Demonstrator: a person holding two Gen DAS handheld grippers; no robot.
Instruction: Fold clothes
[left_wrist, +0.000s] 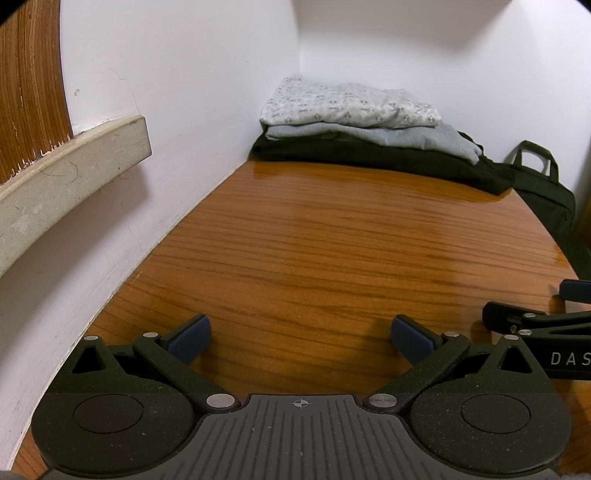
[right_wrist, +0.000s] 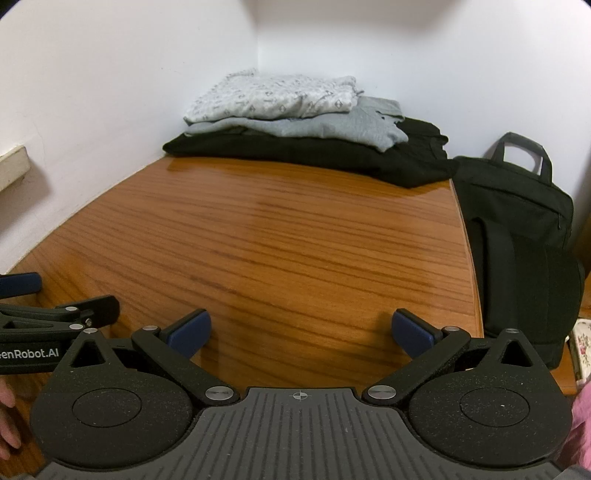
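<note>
Two grippers, left gripper (left_wrist: 301, 338) and right gripper (right_wrist: 301, 334), hover with jaws released over the counter's (right_wrist: 295, 240) near edge, while stacked clothes (right_wrist: 295, 122) fill its far corner, where a careless grab could topple the pile.

The folded stack of clothes (left_wrist: 365, 129) sits against the far wall corner, and its layers hide each other. The patterned white garment (left_wrist: 347, 105) on top covers most of the grey garment (left_wrist: 373, 138) beneath, and both cover much of the black garment (left_wrist: 388, 160) at the bottom. The small print on the top garment is too fine to make out.

To the right of the stack, a black bag (right_wrist: 517, 236) stands beside the wooden table (right_wrist: 280, 236); its base is hidden behind the table edge. In the left wrist view the picture's edge cuts off most of the right gripper (left_wrist: 532, 302). In the right wrist view the left gripper (right_wrist: 70, 295) is likewise cut off.
</note>
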